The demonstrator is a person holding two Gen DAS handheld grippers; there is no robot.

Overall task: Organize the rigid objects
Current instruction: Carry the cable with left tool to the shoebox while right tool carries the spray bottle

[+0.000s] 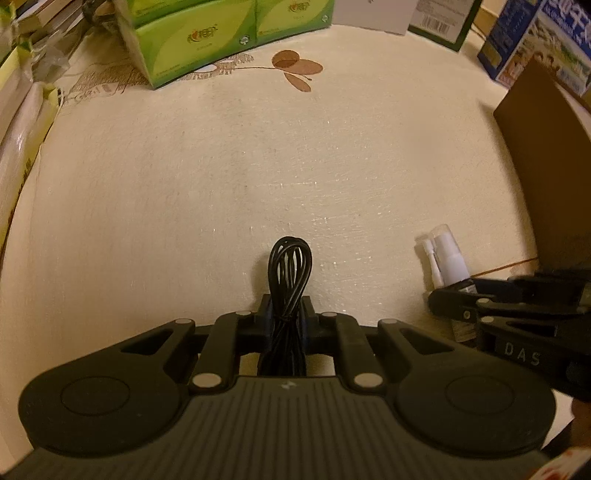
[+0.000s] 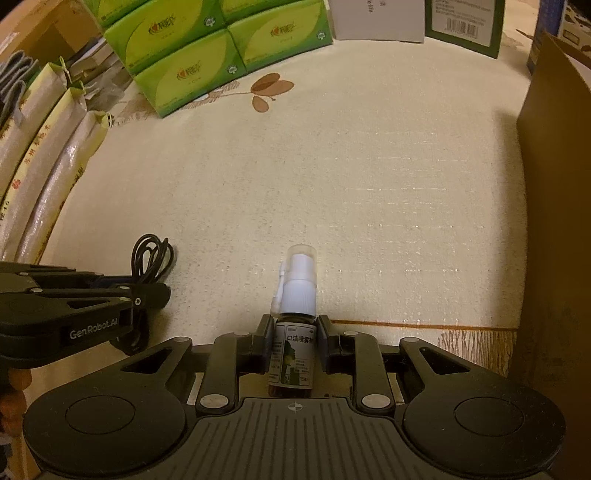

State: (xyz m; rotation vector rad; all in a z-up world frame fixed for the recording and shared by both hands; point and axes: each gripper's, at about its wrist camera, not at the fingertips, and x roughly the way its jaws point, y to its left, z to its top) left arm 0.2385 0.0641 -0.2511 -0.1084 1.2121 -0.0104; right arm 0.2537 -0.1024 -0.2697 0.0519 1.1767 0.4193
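My left gripper (image 1: 287, 310) is shut on a coiled black cable (image 1: 290, 266), whose loop sticks out past the fingertips above the cream tablecloth. It also shows at the left of the right wrist view (image 2: 151, 295), with the cable (image 2: 153, 254). My right gripper (image 2: 294, 332) is shut on a small brown spray bottle (image 2: 295, 347) with a white nozzle and clear cap, held upright. In the left wrist view the bottle (image 1: 448, 258) and right gripper (image 1: 443, 299) sit at the right.
Green tissue boxes (image 2: 207, 59) stand at the back left. White and dark green boxes (image 2: 380, 18) stand at the back. A brown cardboard box (image 2: 554, 184) rises on the right. Long wrapped packages (image 2: 48, 155) lie along the left edge.
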